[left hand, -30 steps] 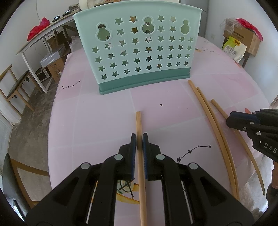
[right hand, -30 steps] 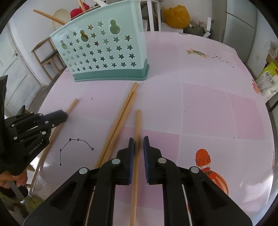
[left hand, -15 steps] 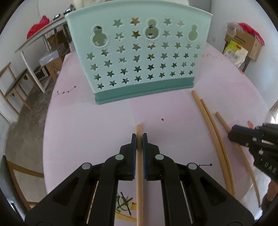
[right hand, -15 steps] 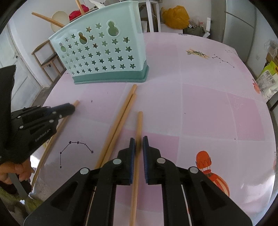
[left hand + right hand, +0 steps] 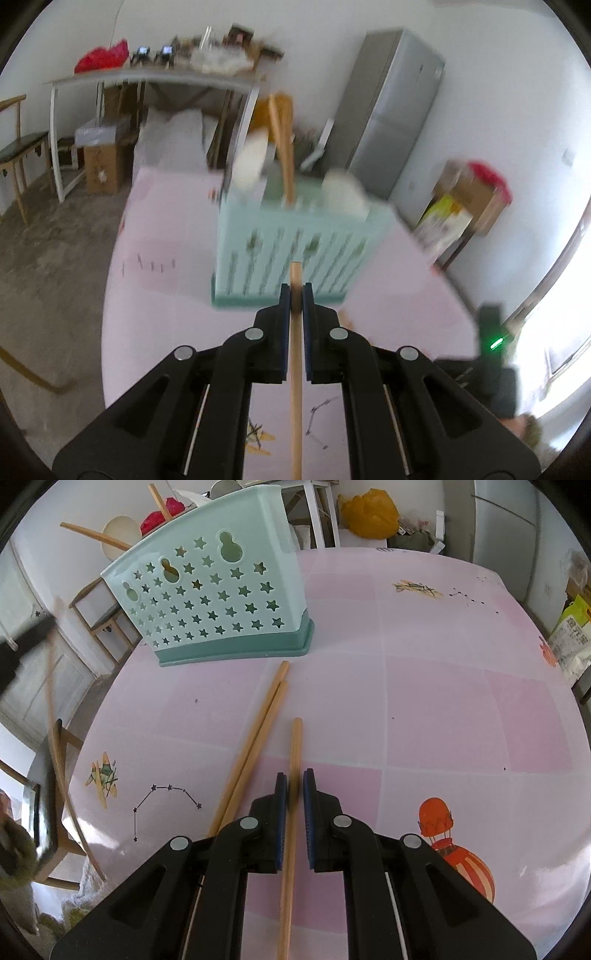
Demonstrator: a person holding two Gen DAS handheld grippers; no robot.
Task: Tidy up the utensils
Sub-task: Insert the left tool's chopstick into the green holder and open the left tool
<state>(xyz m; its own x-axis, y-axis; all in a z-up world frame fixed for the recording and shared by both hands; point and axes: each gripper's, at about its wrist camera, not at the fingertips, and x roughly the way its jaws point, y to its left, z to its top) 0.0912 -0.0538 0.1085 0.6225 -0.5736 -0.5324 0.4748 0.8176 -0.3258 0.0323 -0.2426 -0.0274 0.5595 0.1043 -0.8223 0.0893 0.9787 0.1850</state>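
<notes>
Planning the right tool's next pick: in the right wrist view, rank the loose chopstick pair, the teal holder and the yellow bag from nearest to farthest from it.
1. Loose chopstick pair, just left of the right tool.
2. Teal holder, ahead, left.
3. Yellow bag, beyond the table.

Glossy mint plastic caddy (image 5: 218, 602), star-perforated, at eleven o'clock. Smooth pale wooden chopsticks (image 5: 255, 742). Shiny pink printed tablecloth (image 5: 443, 709). Matt black plastic right gripper (image 5: 294, 794), blue pads.
</notes>
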